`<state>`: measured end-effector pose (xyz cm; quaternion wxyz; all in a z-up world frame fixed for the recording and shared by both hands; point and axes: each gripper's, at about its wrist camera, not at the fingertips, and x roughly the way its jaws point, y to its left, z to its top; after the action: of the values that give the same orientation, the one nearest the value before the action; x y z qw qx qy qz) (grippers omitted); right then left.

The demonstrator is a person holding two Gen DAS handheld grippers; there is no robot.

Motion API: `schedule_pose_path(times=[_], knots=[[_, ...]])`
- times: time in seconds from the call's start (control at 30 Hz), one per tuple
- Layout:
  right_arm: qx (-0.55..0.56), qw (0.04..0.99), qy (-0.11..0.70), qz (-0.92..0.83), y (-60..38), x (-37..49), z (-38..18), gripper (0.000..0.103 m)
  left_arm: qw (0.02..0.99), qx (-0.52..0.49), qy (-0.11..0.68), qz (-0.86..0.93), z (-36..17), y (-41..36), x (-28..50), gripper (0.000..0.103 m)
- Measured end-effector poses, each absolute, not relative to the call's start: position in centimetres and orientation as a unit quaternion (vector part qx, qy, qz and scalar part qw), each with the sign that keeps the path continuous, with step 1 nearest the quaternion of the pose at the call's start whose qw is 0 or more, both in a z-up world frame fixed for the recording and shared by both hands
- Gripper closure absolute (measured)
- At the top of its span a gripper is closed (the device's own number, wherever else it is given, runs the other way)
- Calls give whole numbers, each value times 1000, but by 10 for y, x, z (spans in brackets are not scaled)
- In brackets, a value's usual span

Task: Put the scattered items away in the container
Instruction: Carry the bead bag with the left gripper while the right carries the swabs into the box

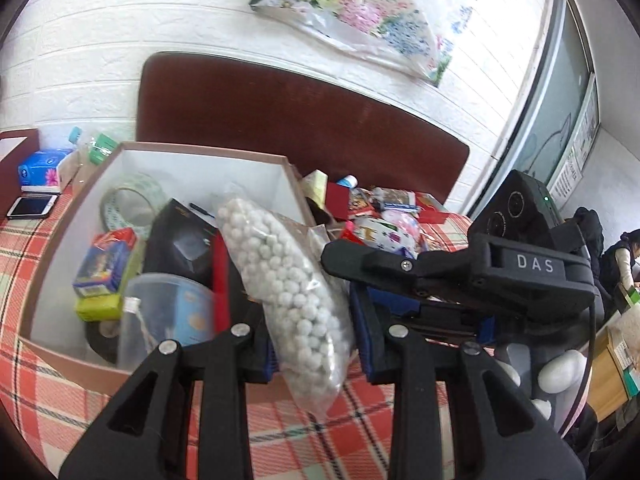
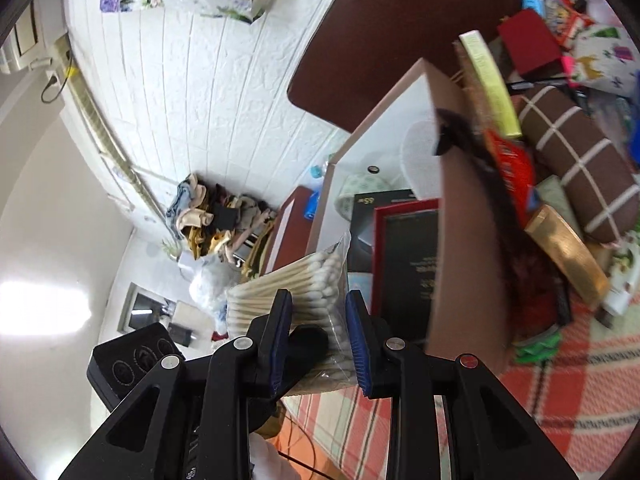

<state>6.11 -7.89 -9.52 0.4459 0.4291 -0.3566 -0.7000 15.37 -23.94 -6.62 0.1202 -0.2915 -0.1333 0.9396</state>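
My left gripper is shut on a clear bag of white beads, held over the near right corner of the open cardboard box. The box holds a tape roll, a black box, a colourful small carton and a clear plastic tub. My right gripper is shut on a clear bag of cotton swabs, held beside the box, just outside its near wall. The right gripper's body shows in the left wrist view, right of the beads.
A pile of scattered items lies right of the box on the checked tablecloth: a brown checked pouch, a gold box, a red box. A phone and tissue pack lie left. A dark headboard stands behind.
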Motion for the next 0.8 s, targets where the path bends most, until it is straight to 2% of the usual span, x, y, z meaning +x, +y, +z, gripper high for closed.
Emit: schedule_pose_path(times=[0.5,0.57,0.63,0.67,0.7,0.73,0.77,0.8], knots=[[422,450,-338,-711,-121,48,-101,73,106,-290,-137,941,-77,-275,146,72],[418,443,-348,-712,-116,48,-102,73,92,-290,-137,943,-76,-275,147,57],[415,426,-360,-719,-110,46,-104,66,56,-288,-130,947,-74,-278,150,0],[408,417,-365,-726,-104,47,-103,64,39,-281,-126,951,-72,-280,154,1],[407,406,-363,-733,-103,48,-103,50,31,-277,-126,952,-71,-282,156,1],[404,387,-355,-749,-99,51,-101,30,24,-273,-128,953,-69,-284,160,1],[402,376,-349,-759,-97,54,-100,25,18,-272,-130,953,-67,-285,163,1],[394,374,-347,-764,-95,57,-99,25,13,-273,-130,953,-66,-285,165,1]])
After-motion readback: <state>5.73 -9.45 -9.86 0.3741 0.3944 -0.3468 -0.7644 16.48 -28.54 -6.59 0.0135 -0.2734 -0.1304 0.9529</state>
